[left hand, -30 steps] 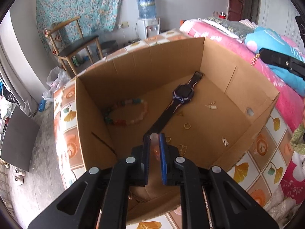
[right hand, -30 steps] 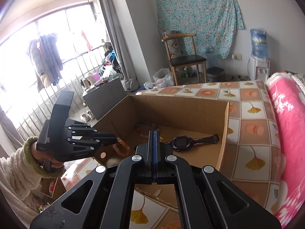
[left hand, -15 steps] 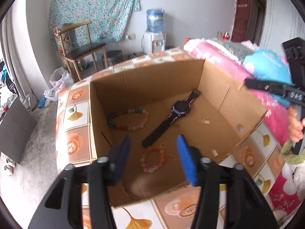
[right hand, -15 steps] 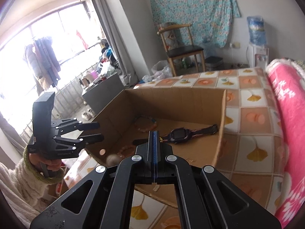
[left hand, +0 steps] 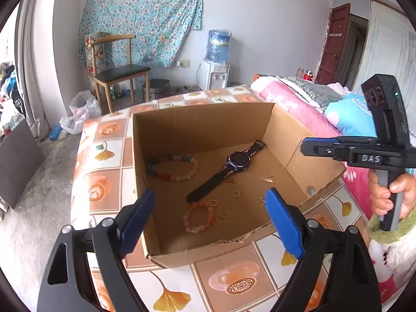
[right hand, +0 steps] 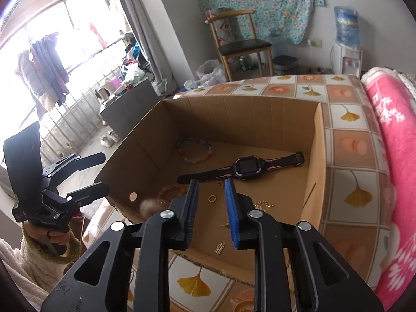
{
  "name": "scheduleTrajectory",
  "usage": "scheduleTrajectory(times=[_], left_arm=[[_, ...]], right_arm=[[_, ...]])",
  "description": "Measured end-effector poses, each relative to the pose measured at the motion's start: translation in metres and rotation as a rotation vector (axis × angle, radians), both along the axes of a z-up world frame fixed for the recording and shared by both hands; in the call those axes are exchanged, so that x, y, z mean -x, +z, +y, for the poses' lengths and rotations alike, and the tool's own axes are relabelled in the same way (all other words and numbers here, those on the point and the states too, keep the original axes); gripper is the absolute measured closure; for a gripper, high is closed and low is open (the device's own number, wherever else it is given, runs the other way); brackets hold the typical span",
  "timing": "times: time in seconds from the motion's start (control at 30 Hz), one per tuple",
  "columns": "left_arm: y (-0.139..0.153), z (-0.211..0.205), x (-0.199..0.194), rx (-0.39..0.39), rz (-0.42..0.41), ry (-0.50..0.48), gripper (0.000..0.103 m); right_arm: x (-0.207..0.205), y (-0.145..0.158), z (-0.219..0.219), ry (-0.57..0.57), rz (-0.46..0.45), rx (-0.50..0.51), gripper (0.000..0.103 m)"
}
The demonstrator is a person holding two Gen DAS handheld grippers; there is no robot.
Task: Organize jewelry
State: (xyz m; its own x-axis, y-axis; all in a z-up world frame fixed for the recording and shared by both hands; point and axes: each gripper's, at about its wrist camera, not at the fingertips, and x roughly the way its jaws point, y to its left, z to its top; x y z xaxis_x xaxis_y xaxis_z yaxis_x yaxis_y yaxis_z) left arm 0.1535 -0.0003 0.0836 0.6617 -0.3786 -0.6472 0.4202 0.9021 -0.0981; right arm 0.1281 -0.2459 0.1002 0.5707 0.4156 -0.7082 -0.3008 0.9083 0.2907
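Bed: covered by a tiled sheet (left hand: 104, 153) printed with ginkgo leaves; a pink floral blanket (right hand: 390, 140) lies along one side.
Cardboard box (left hand: 205, 122): open-topped, sitting on the sheet, near edge torn ragged.
Left gripper (left hand: 210, 218): held above the near edge of the box; its blue-padded jaws have just been opening and now stand spread wide with nothing between them.
Right gripper (right hand: 210, 208): over the box's near side; its jaws have just been opening and stand a little apart, gripping nothing, small gold pieces showing on the floor below the gap.
Hands: each grasps a gripper handle, a fuzzy cream sleeve with green cuff (left hand: 384, 231) at the wrist.
Smartwatch (left hand: 238, 162): dark, strap laid out flat, diagonal across the middle of the box floor.
Multicoloured bead bracelet (left hand: 171, 167): in the far left corner of the floor, apart from the watch.
Orange-pink bead bracelet (left hand: 199, 219): on the floor just beside the watch strap's near end.
Gold rings (left hand: 236, 194): scattered loose near that bracelet.
Gold chain piece (left hand: 267, 179): by the right wall of the box.
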Motion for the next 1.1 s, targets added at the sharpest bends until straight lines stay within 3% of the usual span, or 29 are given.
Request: scheduleTrajectory(times=[0.2,0.33,0.43,0.7,0.97,1.1], left_arm=[[0.012,-0.004,0.03,0.022,-0.064,0.003,0.006],[0.02,-0.011,0.05,0.008,-0.102,0.029,0.006],[0.024,-0.016,0.06,-0.02,-0.115,0.076,0.006],[0.026,-0.024,0.061,-0.146,-0.115,0.264,0.006],[0.014,-0.027,0.048,-0.196,-0.007,0.335,0.006],[0.009,-0.035,0.046,-0.195,0.036,0.318,0.006]], right_arm=[[0.048,0.031,-0.005,-0.076,-0.115,0.015,0.042],[0.082,0.047,-0.01,-0.156,-0.181,0.006,0.022],[0.093,0.047,-0.01,-0.232,-0.185,0.042,0.014],[0.099,0.036,0.001,-0.378,-0.166,0.212,0.008],[0.092,0.023,0.007,-0.482,-0.131,0.289,0.008],[0.086,0.01,0.009,-0.503,-0.072,0.305,0.008]])
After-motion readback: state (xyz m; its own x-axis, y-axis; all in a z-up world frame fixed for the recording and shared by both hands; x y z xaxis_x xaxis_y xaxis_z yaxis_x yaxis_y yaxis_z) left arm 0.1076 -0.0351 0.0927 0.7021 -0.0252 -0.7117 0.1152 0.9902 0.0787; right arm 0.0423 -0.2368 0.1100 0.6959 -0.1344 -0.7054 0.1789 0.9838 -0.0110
